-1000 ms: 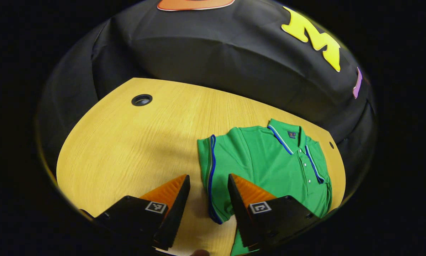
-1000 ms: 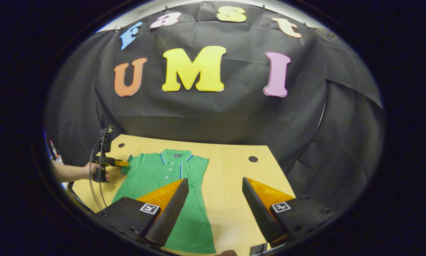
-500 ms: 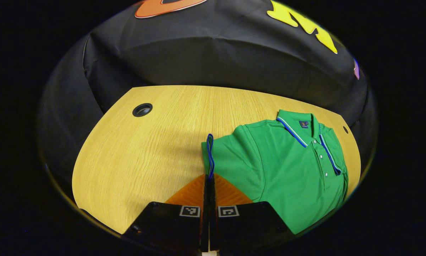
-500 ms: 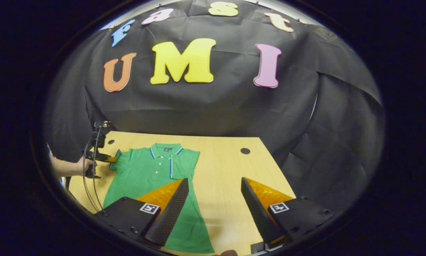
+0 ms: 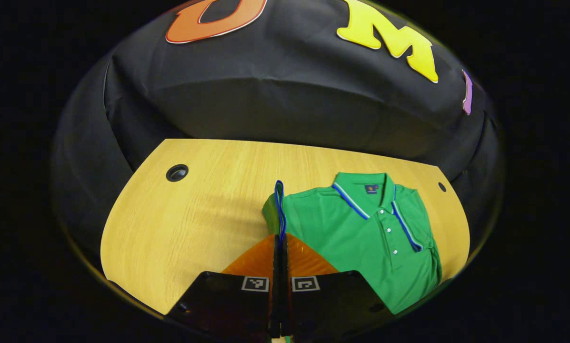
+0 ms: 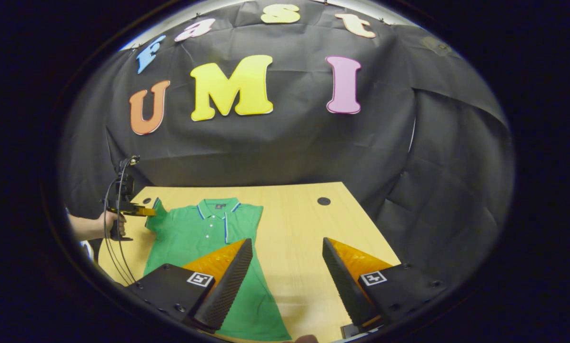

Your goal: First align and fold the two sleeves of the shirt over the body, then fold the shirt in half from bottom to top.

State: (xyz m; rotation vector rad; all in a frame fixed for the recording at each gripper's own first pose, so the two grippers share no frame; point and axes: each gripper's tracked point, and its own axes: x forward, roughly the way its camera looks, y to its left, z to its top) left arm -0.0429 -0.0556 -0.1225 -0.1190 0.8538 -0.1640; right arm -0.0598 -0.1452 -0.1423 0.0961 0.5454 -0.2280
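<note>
Green sleeve edge — inside left gripper

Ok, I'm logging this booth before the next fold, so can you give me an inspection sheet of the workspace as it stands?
Surface: wooden table, two round holes near the back edge.
Job's things: green polo shirt lying flat, collar toward the wall; its far sleeve already folded over the body; its near sleeve pinched and lifted off the table.
Clutter: nothing seen.
Grippers: left hand-held gripper shut on the sleeve's blue-trimmed cuff, held by a hand; right hand-held gripper open, above the shirt's lower edge and bare table.
Cables: black cables hang from the left hand-held gripper.
Surroundings: black cloth wall behind the table.
</note>
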